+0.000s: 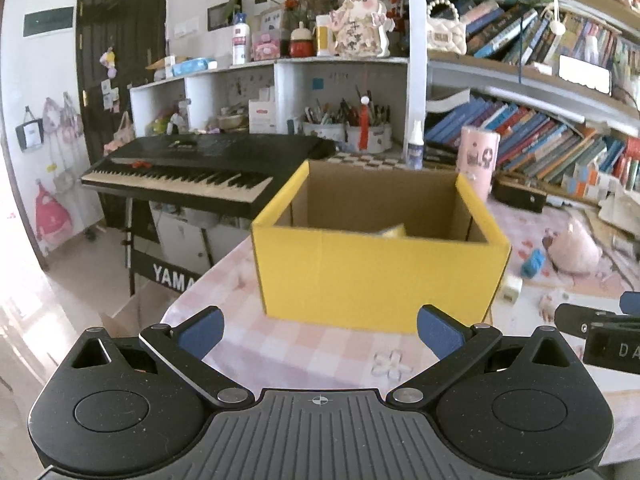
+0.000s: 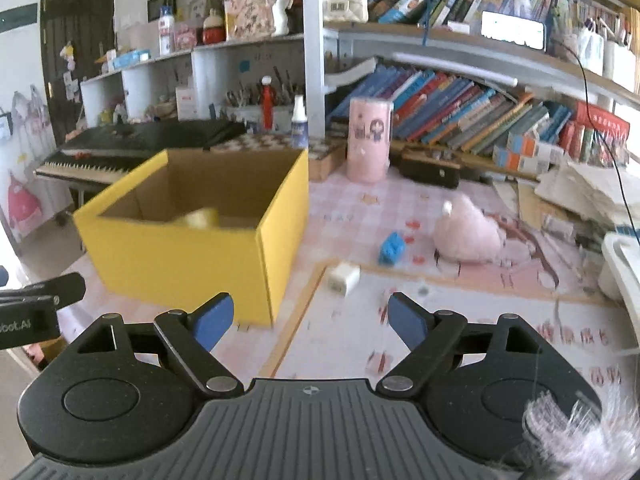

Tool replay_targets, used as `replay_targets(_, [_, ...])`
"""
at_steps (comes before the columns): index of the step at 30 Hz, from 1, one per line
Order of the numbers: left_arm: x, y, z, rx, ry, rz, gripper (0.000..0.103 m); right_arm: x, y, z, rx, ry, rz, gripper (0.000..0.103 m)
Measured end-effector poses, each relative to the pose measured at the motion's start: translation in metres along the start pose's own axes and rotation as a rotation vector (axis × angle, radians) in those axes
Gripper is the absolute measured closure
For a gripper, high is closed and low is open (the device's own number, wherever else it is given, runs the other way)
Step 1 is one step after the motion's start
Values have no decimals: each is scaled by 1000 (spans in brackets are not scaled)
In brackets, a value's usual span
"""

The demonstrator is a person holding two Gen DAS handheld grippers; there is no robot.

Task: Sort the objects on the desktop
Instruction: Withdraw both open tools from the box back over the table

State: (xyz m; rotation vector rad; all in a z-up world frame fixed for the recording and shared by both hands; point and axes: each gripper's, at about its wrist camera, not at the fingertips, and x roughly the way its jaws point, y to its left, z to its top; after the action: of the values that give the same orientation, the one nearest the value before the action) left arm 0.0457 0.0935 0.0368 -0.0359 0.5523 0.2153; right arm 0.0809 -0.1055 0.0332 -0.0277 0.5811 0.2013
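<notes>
A yellow cardboard box (image 1: 376,276) (image 2: 180,260) stands open on the pink checked tablecloth, with a yellowish object (image 2: 200,218) inside it. My left gripper (image 1: 318,334) is open and empty just in front of the box. My right gripper (image 2: 310,322) is open and empty too, to the right of the box corner. On the table beyond it lie a small white charger block (image 2: 344,278) (image 1: 510,290), a blue toy (image 2: 392,249) (image 1: 532,263) and a pink plush (image 2: 466,236) (image 1: 576,250).
A pink cylindrical canister (image 2: 368,140), a spray bottle (image 2: 298,120) and a dark case (image 2: 430,170) stand at the back before a bookshelf (image 2: 460,116). A keyboard piano (image 1: 192,172) is left of the table. A white bin (image 2: 622,268) sits at the right edge.
</notes>
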Motion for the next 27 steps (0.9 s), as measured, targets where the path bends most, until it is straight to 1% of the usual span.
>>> replay_targets(8, [-10,11,-15,-4,45,34,0,-12,11,-19,12,37,4,18])
replay_targets(15, [-19,14,-25,-2,62,16,0,-20,18,-31,11,74,16,17])
replay_targets(23, [-26,9,-32,14,66,-9,0,-31,20,-39,3,79,20,13])
replay_targets(27, [-25,4,-34,24,85,-18,0,-36,21,-44,-11,87,15,12])
